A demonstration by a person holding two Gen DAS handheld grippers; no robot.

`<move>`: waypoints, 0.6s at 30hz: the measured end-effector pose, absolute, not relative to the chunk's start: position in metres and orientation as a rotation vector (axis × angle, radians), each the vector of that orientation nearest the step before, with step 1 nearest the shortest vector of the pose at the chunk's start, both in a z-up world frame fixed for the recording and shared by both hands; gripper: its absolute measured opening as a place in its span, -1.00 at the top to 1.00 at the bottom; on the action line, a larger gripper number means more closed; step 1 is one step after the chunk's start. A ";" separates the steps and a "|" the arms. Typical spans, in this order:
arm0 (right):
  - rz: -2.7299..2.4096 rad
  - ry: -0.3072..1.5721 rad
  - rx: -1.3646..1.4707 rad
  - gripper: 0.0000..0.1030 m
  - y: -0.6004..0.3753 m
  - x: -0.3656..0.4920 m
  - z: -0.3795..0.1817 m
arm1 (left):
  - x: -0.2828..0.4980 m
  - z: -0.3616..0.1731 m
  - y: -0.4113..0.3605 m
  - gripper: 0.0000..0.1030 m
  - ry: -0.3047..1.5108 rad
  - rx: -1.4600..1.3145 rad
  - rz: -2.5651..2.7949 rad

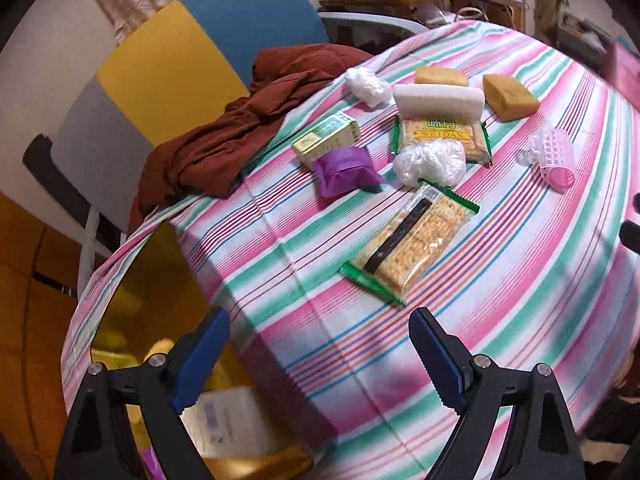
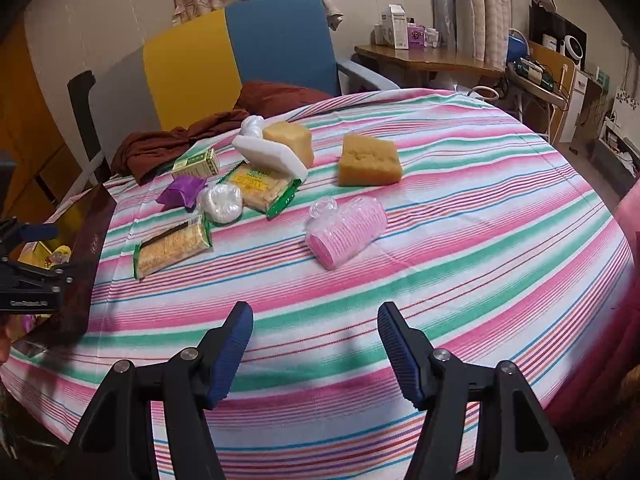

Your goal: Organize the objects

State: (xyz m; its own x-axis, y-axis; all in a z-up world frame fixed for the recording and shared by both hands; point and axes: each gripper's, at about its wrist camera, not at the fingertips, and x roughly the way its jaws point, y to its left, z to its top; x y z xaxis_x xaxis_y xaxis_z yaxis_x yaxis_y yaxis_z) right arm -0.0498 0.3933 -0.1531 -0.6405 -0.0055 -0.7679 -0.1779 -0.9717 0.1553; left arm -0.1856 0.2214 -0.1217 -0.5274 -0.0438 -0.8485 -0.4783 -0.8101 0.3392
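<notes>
Loose items lie on a striped cloth: a cracker pack [image 1: 414, 242] [image 2: 173, 245], a second cracker pack [image 1: 444, 136] [image 2: 260, 186], a purple pouch [image 1: 344, 172] [image 2: 182, 192], a green box [image 1: 326, 138] [image 2: 197, 164], two yellow sponges [image 1: 510, 96] [image 2: 370, 160], a white foam block [image 1: 438, 100] [image 2: 268, 152], crumpled clear plastic [image 1: 430, 162] [image 2: 222, 202] and pink hair rollers [image 1: 554, 158] [image 2: 346, 230]. My left gripper [image 1: 320, 328] hovers open and empty by the cloth's near-left edge, short of the cracker pack. Nothing sits between the open fingers of my right gripper [image 2: 316, 324], near the front, short of the rollers.
A dark box with a gold lining [image 1: 160, 276] [image 2: 86, 248] holding a few packets sits at the cloth's left edge. A brown garment [image 1: 224, 140] lies at the back left before a blue and yellow chair [image 2: 240, 52]. A cluttered wooden desk [image 2: 424, 58] stands behind.
</notes>
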 end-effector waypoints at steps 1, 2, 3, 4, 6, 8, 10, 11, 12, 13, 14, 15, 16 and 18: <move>2.743 0.339 -1.287 -0.28 0.394 -0.049 -0.154 | -0.189 -0.123 0.225 -0.78 0.809 -1.364 2.398; 2.737 0.338 -1.291 -0.28 0.395 -0.048 -0.155 | -0.192 -0.125 0.229 -0.78 0.811 -1.368 2.391; 2.734 0.333 -1.293 -0.28 0.396 -0.048 -0.156 | -0.196 -0.127 0.233 -0.78 0.825 -1.369 2.386; 2.728 0.327 -1.299 -0.28 0.397 -0.047 -0.158 | -0.198 -0.129 0.237 -0.78 0.836 -1.368 2.381; 2.717 0.344 -1.317 -0.28 0.402 -0.047 -0.162 | -0.204 -0.134 0.245 -0.78 0.861 -1.373 2.360; 2.708 0.379 -1.311 -0.28 0.409 -0.046 -0.165 | -0.210 -0.141 0.252 -0.78 0.894 -1.380 2.328; 2.700 0.403 -1.309 -0.28 0.414 -0.046 -0.166 | -0.217 -0.148 0.259 -0.77 0.920 -1.393 2.314; 2.696 0.408 -1.311 -0.28 0.416 -0.046 -0.167 | -0.220 -0.150 0.262 -0.77 0.931 -1.400 2.305; 2.689 0.408 -1.311 -0.28 0.417 -0.046 -0.168 | -0.224 -0.152 0.266 -0.77 0.935 -1.400 2.299; 2.685 0.404 -1.310 -0.28 0.418 -0.046 -0.168 | -0.225 -0.153 0.269 -0.77 0.945 -1.393 2.291; 2.686 0.407 -1.312 -0.28 0.419 -0.047 -0.169 | -0.226 -0.154 0.271 -0.77 0.955 -1.386 2.282; 2.688 0.412 -1.317 -0.28 0.420 -0.047 -0.170 | -0.227 -0.155 0.274 -0.77 0.962 -1.382 2.258; 2.688 0.414 -1.320 -0.28 0.420 -0.047 -0.171 | -0.227 -0.156 0.276 -0.77 0.969 -1.382 2.236; 2.683 0.407 -1.324 -0.28 0.421 -0.048 -0.173 | -0.230 -0.159 0.280 -0.77 0.962 -1.397 2.194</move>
State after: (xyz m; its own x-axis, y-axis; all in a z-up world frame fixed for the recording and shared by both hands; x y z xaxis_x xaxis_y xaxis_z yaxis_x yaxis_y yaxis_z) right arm -0.0477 0.4211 -0.1733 -0.6095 -0.0098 -0.7927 -0.2259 -0.9563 0.1855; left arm -0.2304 0.2802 -0.1593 -0.4423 -0.0528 -0.8953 -0.6229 -0.7002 0.3490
